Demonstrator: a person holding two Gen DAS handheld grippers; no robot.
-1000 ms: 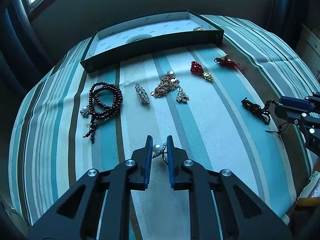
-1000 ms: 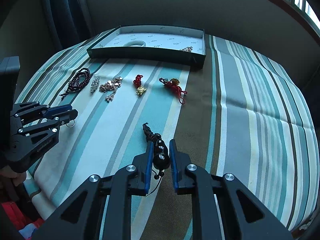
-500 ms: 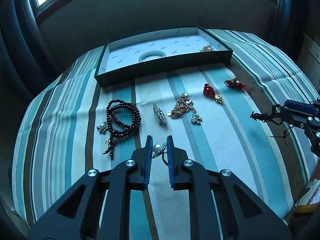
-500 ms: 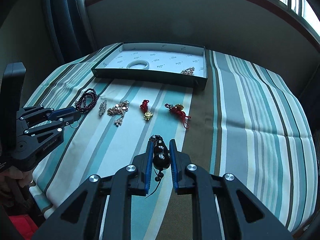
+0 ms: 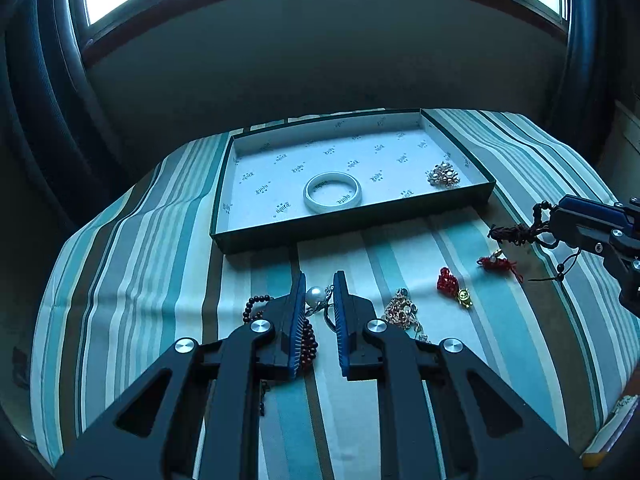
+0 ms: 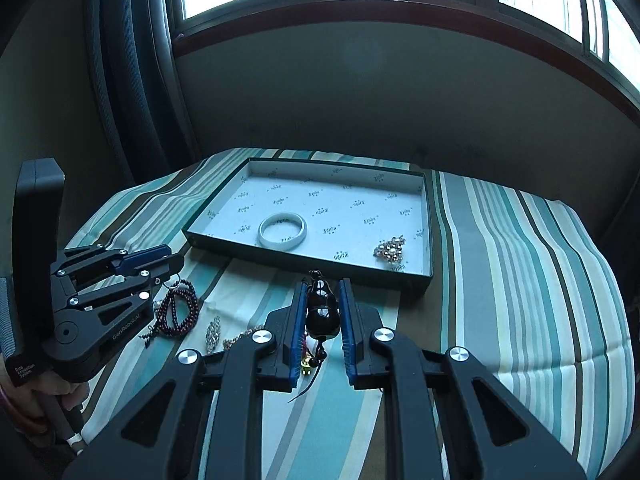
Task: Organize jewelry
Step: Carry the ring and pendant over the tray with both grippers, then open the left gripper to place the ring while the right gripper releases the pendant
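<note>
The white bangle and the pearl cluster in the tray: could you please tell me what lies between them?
Nothing: between the white bangle and the pearl cluster there is only the tray's bare printed lining, as both wrist views show.

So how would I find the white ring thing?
Look inside the flat box on the striped cloth. The white bangle lies near its middle, plain and smooth; the box's only other piece, a sparkly bead cluster, sits in the right corner.

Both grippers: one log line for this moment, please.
left gripper: shut on pearl piece | right gripper: shut on dark bead charm | tray: ahead
</note>
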